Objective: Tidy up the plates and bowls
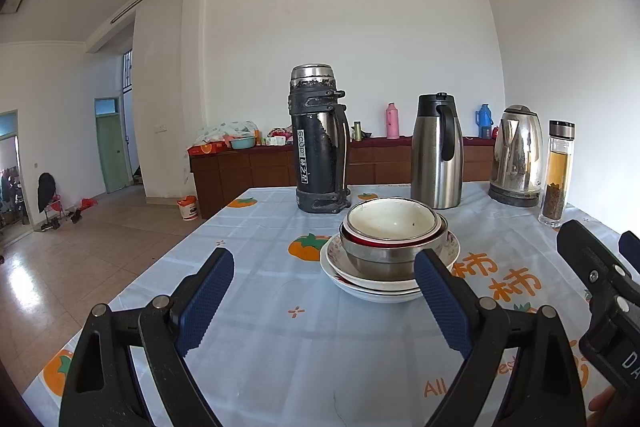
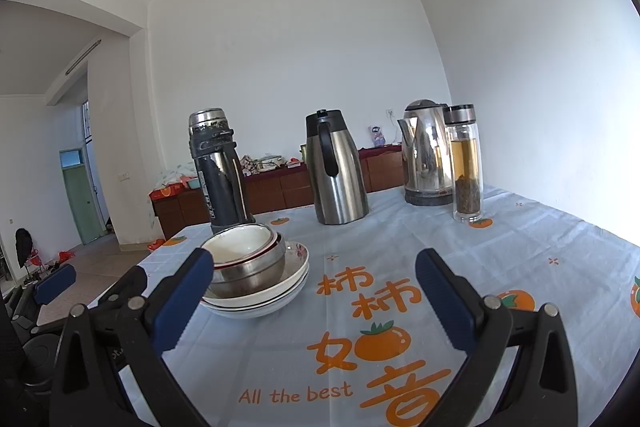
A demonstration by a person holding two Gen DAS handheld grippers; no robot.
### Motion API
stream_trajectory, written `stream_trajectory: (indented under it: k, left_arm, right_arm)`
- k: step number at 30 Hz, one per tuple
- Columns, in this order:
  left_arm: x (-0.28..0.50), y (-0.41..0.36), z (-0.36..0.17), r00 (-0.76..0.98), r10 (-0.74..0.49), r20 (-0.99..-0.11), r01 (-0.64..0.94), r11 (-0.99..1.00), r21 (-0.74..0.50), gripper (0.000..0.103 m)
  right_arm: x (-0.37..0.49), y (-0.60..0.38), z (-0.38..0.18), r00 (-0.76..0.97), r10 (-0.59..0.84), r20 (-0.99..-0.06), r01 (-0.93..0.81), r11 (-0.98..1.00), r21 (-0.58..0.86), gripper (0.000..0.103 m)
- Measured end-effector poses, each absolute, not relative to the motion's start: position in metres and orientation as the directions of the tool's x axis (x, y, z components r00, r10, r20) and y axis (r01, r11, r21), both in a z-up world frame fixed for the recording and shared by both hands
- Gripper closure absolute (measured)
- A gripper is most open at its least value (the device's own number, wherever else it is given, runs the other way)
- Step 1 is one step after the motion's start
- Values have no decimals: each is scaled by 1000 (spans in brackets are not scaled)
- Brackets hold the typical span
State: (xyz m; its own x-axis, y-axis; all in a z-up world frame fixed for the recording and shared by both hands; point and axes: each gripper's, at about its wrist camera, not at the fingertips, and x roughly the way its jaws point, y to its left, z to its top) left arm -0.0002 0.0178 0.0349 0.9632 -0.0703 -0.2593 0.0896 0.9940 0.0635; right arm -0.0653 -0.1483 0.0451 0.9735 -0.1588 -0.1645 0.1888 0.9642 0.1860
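A stack of dishes stands on the table: white plates (image 1: 372, 287) at the bottom, a steel bowl (image 1: 384, 255) on them, a red-rimmed bowl and a white bowl (image 1: 392, 219) nested on top. The stack also shows in the right wrist view (image 2: 260, 267). My left gripper (image 1: 324, 283) is open and empty, just short of the stack, its right finger in front of the plates' edge. My right gripper (image 2: 314, 285) is open and empty, to the right of the stack. It shows at the right edge of the left wrist view (image 1: 600, 267).
A black thermos (image 1: 320, 143), a steel carafe (image 1: 436, 155), an electric kettle (image 1: 516, 155) and a glass tea bottle (image 1: 558, 175) stand in a row behind the stack. The tablecloth (image 2: 400, 307) has orange fruit prints. The table's left edge drops to the floor (image 1: 80, 259).
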Motion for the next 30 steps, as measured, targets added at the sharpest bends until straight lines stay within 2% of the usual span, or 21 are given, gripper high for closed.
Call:
stream_trajectory:
  k: [26,30]
  left_arm:
    - [2,22,35,968,-54,-246,67,997,45,10]
    - [0,20,34,971,-39,-235,57,996,71,10]
  right_arm:
    - [-65,-149,44,972,-161,-171,192,963,186,0]
    - [-63,-150,43,971,-163,-177,196,962,192,0]
